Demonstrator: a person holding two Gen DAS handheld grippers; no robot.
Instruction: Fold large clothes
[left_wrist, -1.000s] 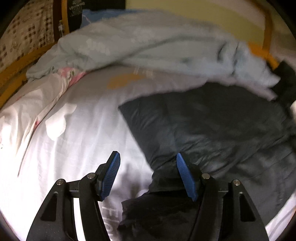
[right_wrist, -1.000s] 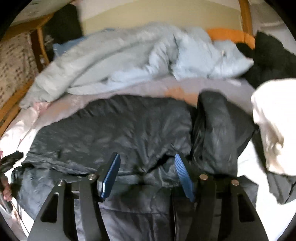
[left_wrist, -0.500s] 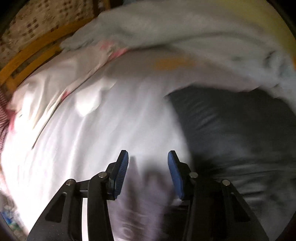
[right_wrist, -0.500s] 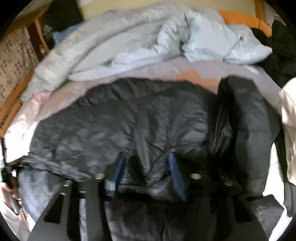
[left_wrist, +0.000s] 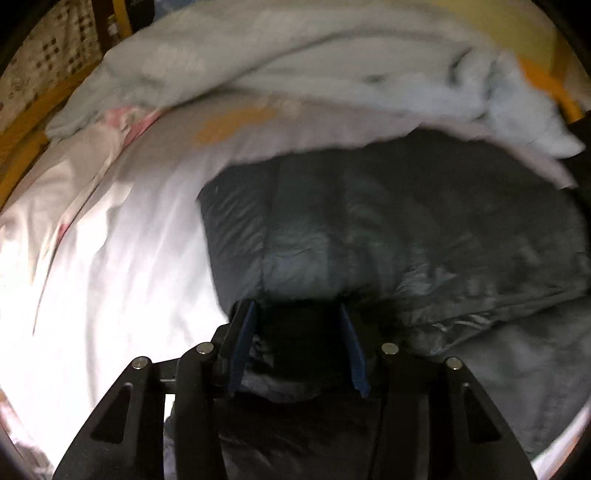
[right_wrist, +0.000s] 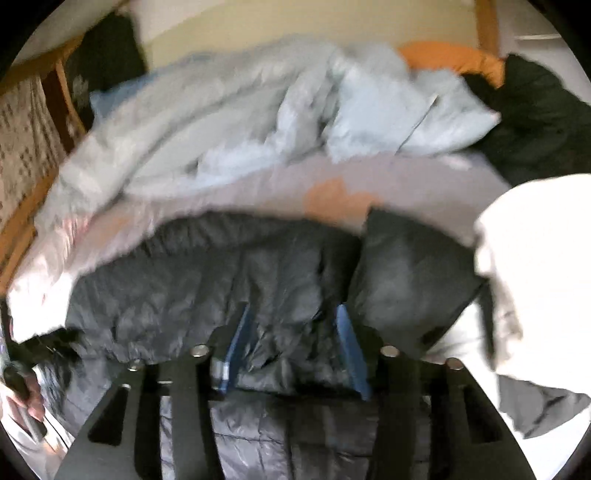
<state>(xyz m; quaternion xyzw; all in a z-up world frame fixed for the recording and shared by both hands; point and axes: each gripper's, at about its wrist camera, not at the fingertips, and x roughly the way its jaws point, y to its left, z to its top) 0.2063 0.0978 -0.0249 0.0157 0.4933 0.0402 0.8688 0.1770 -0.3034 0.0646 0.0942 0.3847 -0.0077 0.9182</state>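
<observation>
A dark grey quilted jacket (left_wrist: 406, 229) lies spread on the white bedsheet (left_wrist: 129, 277). My left gripper (left_wrist: 297, 332) sits at the jacket's near left edge. Its jaws are opening, and a dark fold of the jacket lies between the blue pads (left_wrist: 242, 343). In the right wrist view the same jacket (right_wrist: 221, 273) fills the middle, with one sleeve (right_wrist: 406, 273) folded over its right side. My right gripper (right_wrist: 291, 332) hangs just above the jacket's lower middle. Its jaws are also opening, with puffy fabric between and under the pads and nothing pinched.
A light blue crumpled garment (right_wrist: 258, 122) is heaped along the far side of the bed. A white garment (right_wrist: 535, 258) and a black one (right_wrist: 535, 122) lie at the right. A wooden bed frame (left_wrist: 29, 122) runs along the left. A hand (right_wrist: 26, 402) shows at lower left.
The left gripper swung out over the bare sheet, narrowed, then came back onto the jacket's edge. The right gripper narrowed low on the jacket, then rose and widened.
</observation>
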